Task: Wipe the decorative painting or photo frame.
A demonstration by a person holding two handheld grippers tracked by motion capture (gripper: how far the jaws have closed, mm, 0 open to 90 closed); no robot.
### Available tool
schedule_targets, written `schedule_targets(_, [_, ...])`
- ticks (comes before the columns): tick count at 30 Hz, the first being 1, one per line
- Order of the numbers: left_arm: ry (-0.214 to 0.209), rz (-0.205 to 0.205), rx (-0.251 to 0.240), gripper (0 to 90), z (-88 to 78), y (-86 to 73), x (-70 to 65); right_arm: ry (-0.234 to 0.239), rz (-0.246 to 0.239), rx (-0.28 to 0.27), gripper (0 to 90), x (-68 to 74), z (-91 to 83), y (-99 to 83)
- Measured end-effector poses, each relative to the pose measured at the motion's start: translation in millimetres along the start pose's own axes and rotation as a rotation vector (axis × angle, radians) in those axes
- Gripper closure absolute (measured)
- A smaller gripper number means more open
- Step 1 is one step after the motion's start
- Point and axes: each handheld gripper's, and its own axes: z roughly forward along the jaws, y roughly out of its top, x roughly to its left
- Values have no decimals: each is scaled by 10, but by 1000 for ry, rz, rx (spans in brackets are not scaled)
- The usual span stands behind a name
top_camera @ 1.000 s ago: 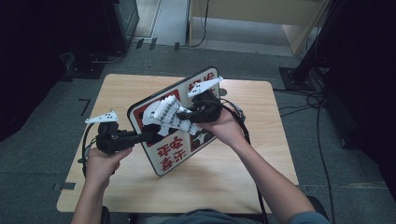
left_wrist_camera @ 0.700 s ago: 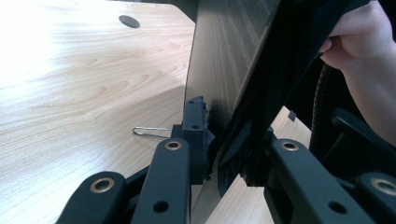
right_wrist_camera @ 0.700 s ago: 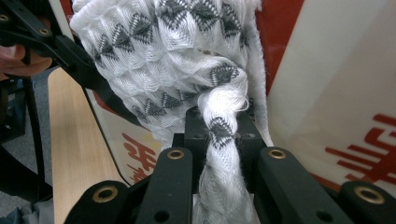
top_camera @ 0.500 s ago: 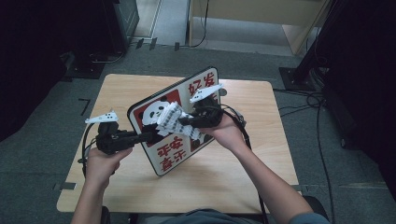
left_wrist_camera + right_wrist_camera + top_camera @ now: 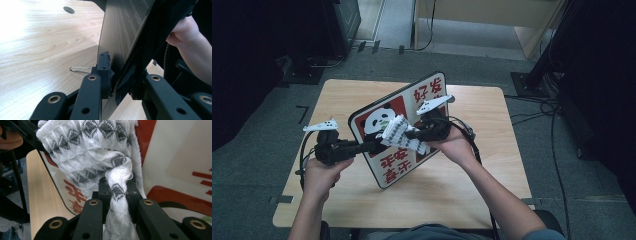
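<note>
While the left gripper clamps the tilted sign over the table, the right gripper, clamped on a cloth, wipes its face; wiping looks unfinished.

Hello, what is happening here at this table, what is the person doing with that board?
A person is wiping a panda sign board. The left claw is shut on the board's edge and holds it tilted up on the wooden table. The right claw is shut on a white-and-grey knitted cloth that lies against the printed face, near the panda picture.
</note>
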Motion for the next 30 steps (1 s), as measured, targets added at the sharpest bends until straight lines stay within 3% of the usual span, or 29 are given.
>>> schedule_targets(30, [-2,3,-3,758,1,-3,2,1,37,27,808,-27,149,-249])
